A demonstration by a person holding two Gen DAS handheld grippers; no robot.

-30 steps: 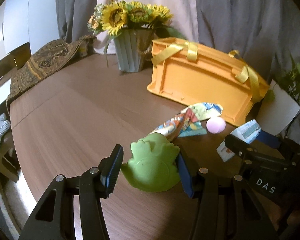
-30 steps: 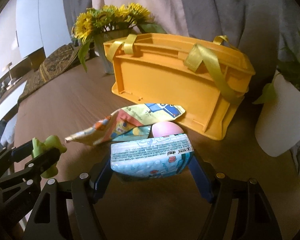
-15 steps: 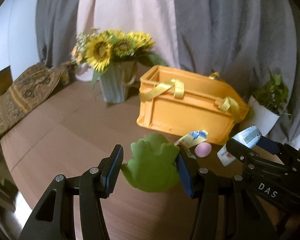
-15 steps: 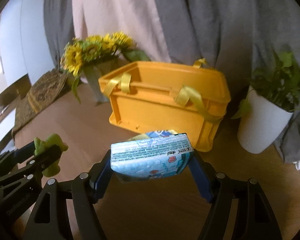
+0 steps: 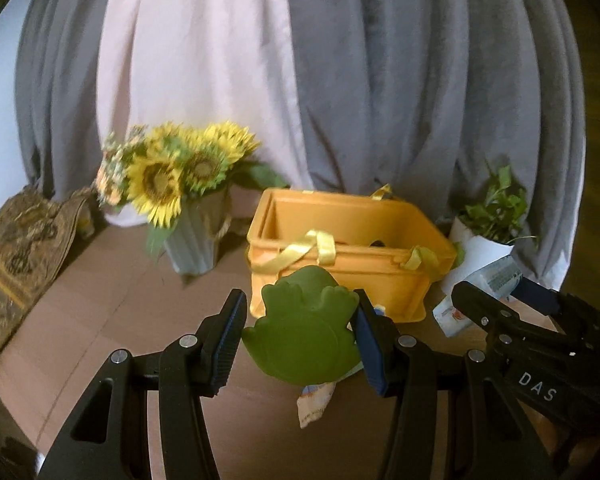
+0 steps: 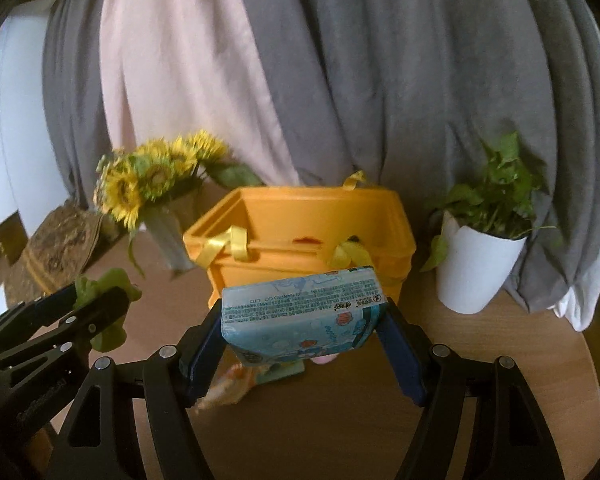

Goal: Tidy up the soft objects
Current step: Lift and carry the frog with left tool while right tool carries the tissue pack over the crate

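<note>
Left gripper (image 5: 300, 336) raised above the counter (image 5: 112, 320), jaws narrowed onto a green frog toy (image 5: 305, 340), blue pads touching both of its flanks, toy upright with its back toward the camera. From the right wrist view, same frog toy (image 6: 108, 300) a green sliver pinched in the left gripper (image 6: 100, 304) at the lower left.

Right gripper (image 6: 302, 328) likewise lifted, jaws partly closed on a blue tissue pack (image 6: 300, 312), printed label facing up and toward the lens, pack lying crosswise between the pads. From the left wrist view, right gripper (image 5: 496, 292) off to the right with the tissue pack (image 5: 476, 292) clamped at its tips.

Orange crate (image 6: 300, 232) straight ahead on the counter, open top, yellow ribbon handles (image 5: 308, 248) draped over its near rim, something dark and something red just visible inside, too small to identify. Both held items in front of the crate's near wall, not over the opening.

On the counter below the jaws: a colourful cloth (image 6: 236, 384) and a sliver of a pink ball (image 6: 324, 358), mostly hidden behind the pack. Sunflower vase (image 5: 192, 240) left of the crate, white potted plant (image 6: 476, 264) to its right, grey and pink curtains (image 6: 340, 80) behind, patterned mat (image 5: 12, 256) at far left.
</note>
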